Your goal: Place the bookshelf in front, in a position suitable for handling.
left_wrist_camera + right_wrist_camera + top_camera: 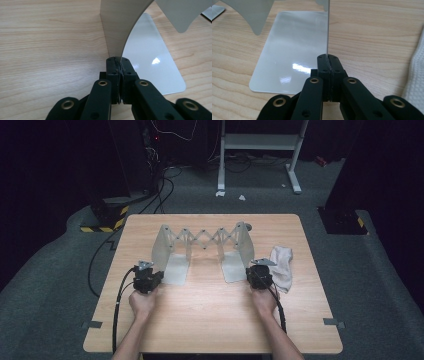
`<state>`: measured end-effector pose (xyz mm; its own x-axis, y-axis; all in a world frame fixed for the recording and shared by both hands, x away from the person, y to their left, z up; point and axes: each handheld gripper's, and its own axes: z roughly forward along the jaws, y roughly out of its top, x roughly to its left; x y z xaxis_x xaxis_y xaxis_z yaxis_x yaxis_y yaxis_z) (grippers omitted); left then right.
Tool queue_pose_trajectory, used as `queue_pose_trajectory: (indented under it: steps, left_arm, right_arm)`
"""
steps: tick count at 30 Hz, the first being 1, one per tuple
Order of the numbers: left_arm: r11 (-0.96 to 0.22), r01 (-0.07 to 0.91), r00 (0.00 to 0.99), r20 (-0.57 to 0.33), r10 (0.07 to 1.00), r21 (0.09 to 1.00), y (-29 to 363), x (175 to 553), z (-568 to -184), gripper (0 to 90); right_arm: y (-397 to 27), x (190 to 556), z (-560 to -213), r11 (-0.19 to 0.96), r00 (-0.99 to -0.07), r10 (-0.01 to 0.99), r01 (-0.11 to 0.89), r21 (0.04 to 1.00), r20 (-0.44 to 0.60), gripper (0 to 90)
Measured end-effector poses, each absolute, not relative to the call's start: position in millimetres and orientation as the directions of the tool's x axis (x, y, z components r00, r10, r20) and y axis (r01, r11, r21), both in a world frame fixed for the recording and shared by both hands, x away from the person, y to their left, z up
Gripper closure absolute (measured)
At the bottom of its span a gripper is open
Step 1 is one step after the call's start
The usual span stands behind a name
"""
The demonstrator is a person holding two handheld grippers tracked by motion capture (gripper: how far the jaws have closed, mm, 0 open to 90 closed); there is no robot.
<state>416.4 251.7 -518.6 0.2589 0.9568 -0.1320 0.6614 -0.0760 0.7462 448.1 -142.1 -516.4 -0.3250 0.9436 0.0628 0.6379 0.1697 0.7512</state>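
Note:
A grey metal expanding rack (204,239) stands on the wooden table (210,320), its scissor lattice joining two upright end plates. My left gripper (156,274) is shut on the near edge of the left end plate (117,27), jaws (120,61) pinching the thin sheet. That plate's flat foot (152,60) lies on the table to the right of the jaws. My right gripper (252,272) is shut on the near edge of the right end plate (328,30), which rises edge-on from between the jaws (327,58). Its foot (292,50) lies to their left.
A crumpled white cloth (281,262) lies on the table just right of the right gripper, with its edge (415,75) at the right of the right gripper view. Cables trail from both grippers toward the near edge. Dark floor, stands and wires lie beyond the table.

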Motion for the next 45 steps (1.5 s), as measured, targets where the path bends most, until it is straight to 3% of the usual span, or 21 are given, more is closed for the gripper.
queue_pose_trajectory:
  steps: [31, 45]
  left_arm:
    - [-0.114, 0.655, 0.347, -0.163, 0.923, 0.747, 217, 400, -519, 86.4]
    - [-0.113, 0.649, 0.35, -0.164, 0.922, 0.752, 216, 397, -520, 85.3]
  right_arm:
    - [-186, 413, -515, 0.172, -0.318, 0.947, 0.643, 0.746, 0.055, 89.3]
    - [-186, 405, -514, 0.2, -0.353, 0.934, 0.631, 0.749, 0.048, 86.3]
